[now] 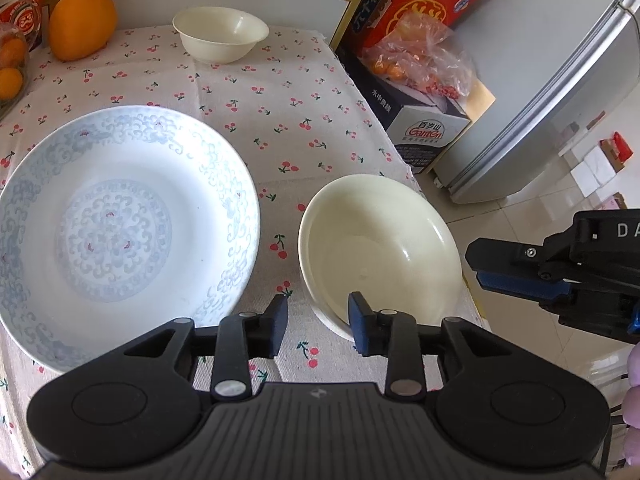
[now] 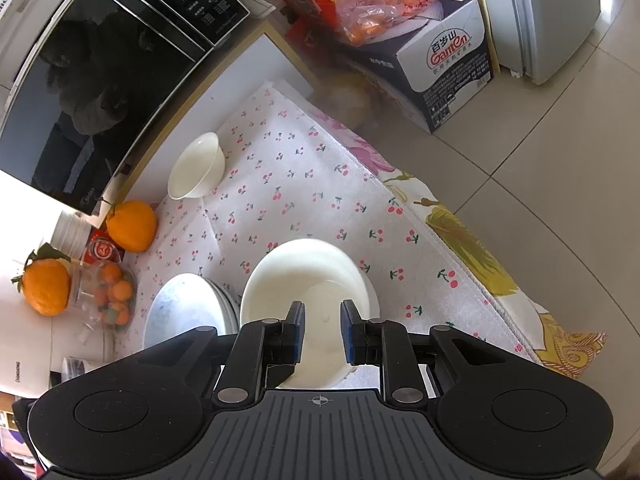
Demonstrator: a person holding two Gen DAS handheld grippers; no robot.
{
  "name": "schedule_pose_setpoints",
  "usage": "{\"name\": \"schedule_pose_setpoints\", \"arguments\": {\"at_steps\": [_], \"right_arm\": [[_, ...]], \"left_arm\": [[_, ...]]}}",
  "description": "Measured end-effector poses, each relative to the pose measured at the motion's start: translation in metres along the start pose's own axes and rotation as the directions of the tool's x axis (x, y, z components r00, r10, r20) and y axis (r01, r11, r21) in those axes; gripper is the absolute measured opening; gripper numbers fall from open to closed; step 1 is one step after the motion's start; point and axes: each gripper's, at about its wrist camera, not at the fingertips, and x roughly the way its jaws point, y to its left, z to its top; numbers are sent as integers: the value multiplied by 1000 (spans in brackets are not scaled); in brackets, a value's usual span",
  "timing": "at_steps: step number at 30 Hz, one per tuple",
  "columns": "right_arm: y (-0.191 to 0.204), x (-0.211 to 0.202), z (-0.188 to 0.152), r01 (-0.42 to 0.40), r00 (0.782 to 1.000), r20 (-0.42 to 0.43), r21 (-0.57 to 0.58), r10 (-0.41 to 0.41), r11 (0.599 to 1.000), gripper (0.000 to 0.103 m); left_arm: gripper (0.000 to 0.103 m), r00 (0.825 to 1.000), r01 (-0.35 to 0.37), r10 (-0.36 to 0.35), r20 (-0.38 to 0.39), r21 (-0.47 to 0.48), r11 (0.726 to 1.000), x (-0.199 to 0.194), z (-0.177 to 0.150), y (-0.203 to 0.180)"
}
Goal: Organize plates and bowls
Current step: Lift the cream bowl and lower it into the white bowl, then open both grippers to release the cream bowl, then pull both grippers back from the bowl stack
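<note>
Left tongs (image 1: 318,328) parted, straddling near rim of wide cream glazed bowl (image 1: 380,248), pads clear, likely rim-grasp setup. Right tongs (image 2: 322,332) slightly parted over bowl, holding nothing. Blue-patterned white plate (image 1: 120,232) beside, on worktop (image 1: 280,120).

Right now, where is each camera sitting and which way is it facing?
Left wrist: on the left gripper, angled down over the table; sees the plate, near bowl, far bowl, and the right gripper at the right edge.
Right wrist: on the right gripper, angled down over the near bowl toward the microwave; only its own fingers show.
Shared: plate, both bowls, orange, water box.
</note>
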Motion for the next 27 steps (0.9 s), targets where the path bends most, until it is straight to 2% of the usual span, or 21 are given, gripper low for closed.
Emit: {"name": "schedule_pose_setpoints", "arguments": {"at_steps": [1,3,7,15,21,24,27], "right_arm": [[-1,0,0,-1,1000,3,4,1,1000,29],[-2,-1,1,-3,1000,9,17,3,1000,34],[-5,-3,4,-7,1000,25,28,7,1000,43],[-6,-3,8,-25,999,41,41,23,999,54],[-4,0,12,-53,997,51,42,51,998,59],[-1,2,15,-67,996,56,35,65,997,68],[6,2,18,-78,995,61,21,77,997,70]], "left_arm": [[35,1000,0,0,2,3,1000,0,0,0],[42,1000,-7,7,5,9,1000,0,1,-1],[48,1000,2,-2,9,16,1000,-2,1,0],[65,999,11,-12,30,39,999,-10,1,-3],[74,999,24,-27,46,57,998,-18,4,-7],[77,997,31,-35,68,68,997,-25,7,-7],[81,995,29,-35,93,73,997,-32,11,-6]]}}
